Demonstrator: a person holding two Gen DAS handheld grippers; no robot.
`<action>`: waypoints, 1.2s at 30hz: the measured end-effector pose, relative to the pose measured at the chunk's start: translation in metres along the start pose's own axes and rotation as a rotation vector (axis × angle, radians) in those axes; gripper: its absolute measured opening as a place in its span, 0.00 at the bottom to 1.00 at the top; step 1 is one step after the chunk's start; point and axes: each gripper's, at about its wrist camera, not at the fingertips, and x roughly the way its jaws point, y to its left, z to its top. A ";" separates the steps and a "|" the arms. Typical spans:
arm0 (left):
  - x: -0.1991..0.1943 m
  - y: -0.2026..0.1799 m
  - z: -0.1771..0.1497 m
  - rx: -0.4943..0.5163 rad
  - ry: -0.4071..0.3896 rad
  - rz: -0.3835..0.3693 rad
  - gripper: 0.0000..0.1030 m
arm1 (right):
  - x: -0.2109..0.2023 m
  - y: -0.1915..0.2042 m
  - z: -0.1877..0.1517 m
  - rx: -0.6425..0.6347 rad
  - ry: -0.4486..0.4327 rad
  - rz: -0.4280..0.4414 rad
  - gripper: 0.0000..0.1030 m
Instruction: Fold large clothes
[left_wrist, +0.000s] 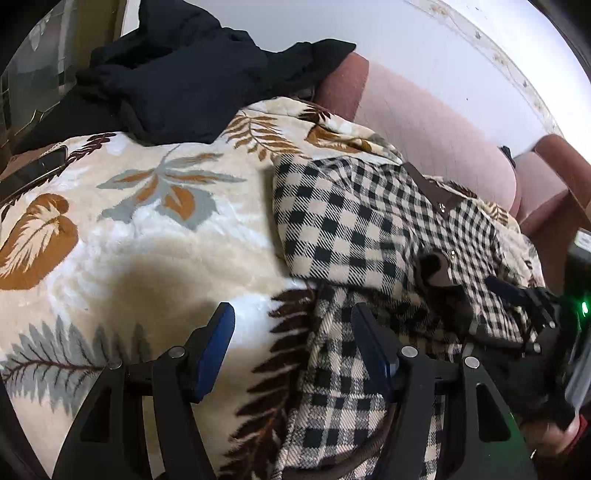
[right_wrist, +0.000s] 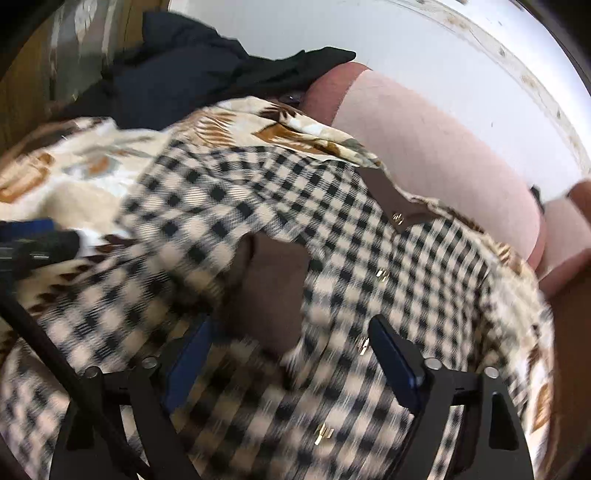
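A black-and-cream checked garment (left_wrist: 343, 221) with a brown collar and gold snaps lies crumpled on a leaf-patterned cream blanket (left_wrist: 140, 229). My left gripper (left_wrist: 291, 321) is open, with its jaws wide apart, above the garment's left edge where it meets the blanket. The right gripper's body (left_wrist: 528, 317) shows at the right of the left wrist view, over the garment. In the right wrist view the checked garment (right_wrist: 369, 251) fills the frame, blurred by motion, with its brown lining showing. My right gripper (right_wrist: 291, 343) is open just above it, with nothing between the fingers.
A dark navy garment (left_wrist: 192, 74) is heaped at the far end of the blanket. A pink sofa back and armrest (left_wrist: 436, 133) run along the right, with a white wall behind. The left gripper (right_wrist: 33, 236) shows at the left edge of the right wrist view.
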 end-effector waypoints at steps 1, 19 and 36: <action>0.002 0.002 0.002 -0.010 0.003 0.005 0.62 | 0.001 -0.008 0.001 0.022 0.017 0.012 0.45; 0.030 0.001 0.001 -0.058 0.096 0.021 0.62 | 0.011 -0.226 -0.076 0.631 0.153 -0.135 0.10; 0.030 0.004 0.006 -0.080 0.098 0.021 0.62 | 0.059 -0.147 -0.021 0.591 0.118 0.307 0.04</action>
